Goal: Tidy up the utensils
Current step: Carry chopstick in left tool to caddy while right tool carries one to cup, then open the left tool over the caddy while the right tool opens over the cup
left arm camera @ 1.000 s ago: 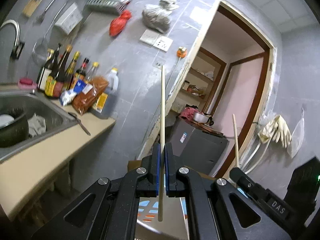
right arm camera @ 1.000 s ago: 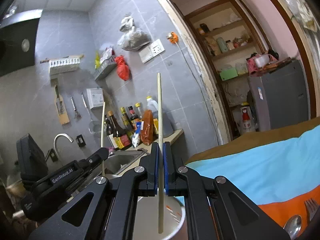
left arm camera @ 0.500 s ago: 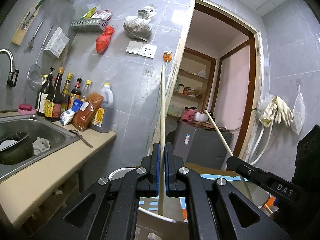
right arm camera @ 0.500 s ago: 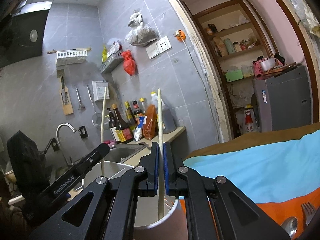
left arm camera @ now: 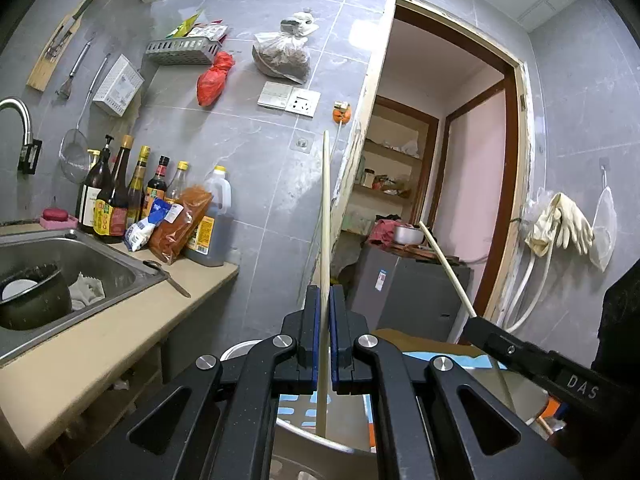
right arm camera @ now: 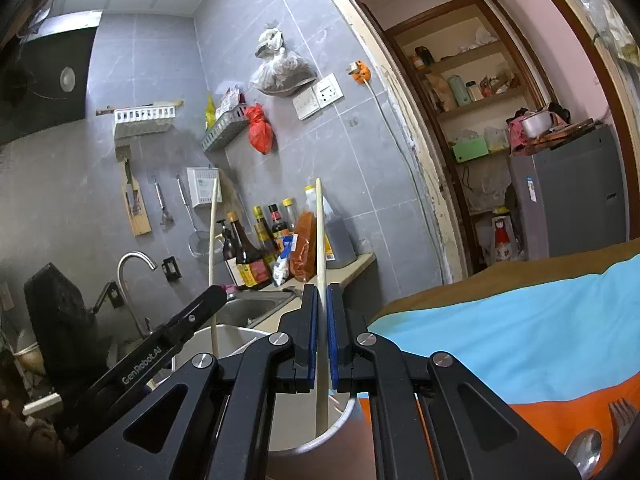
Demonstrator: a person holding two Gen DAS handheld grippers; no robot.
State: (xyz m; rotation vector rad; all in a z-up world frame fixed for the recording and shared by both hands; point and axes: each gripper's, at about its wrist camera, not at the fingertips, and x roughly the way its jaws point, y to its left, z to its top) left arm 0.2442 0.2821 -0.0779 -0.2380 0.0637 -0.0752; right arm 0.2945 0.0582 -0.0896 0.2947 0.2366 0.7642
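Two level grippers point(left arm camera: 325, 344) point(right arm camera: 323, 344), each clamping an upright chopstick point(left arm camera: 325, 216) point(right arm camera: 320, 240).

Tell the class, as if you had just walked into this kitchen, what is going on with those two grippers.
A person is sorting utensils with a gripper in each hand. The left gripper is shut on one wooden chopstick, held upright; the right gripper is shut on a second chopstick. The lower ends of both reach down into a metal utensil cup below the grippers. Neither chopstick is let go yet. A fork and a spoon lie on the orange and blue cloth, not yet sorted.
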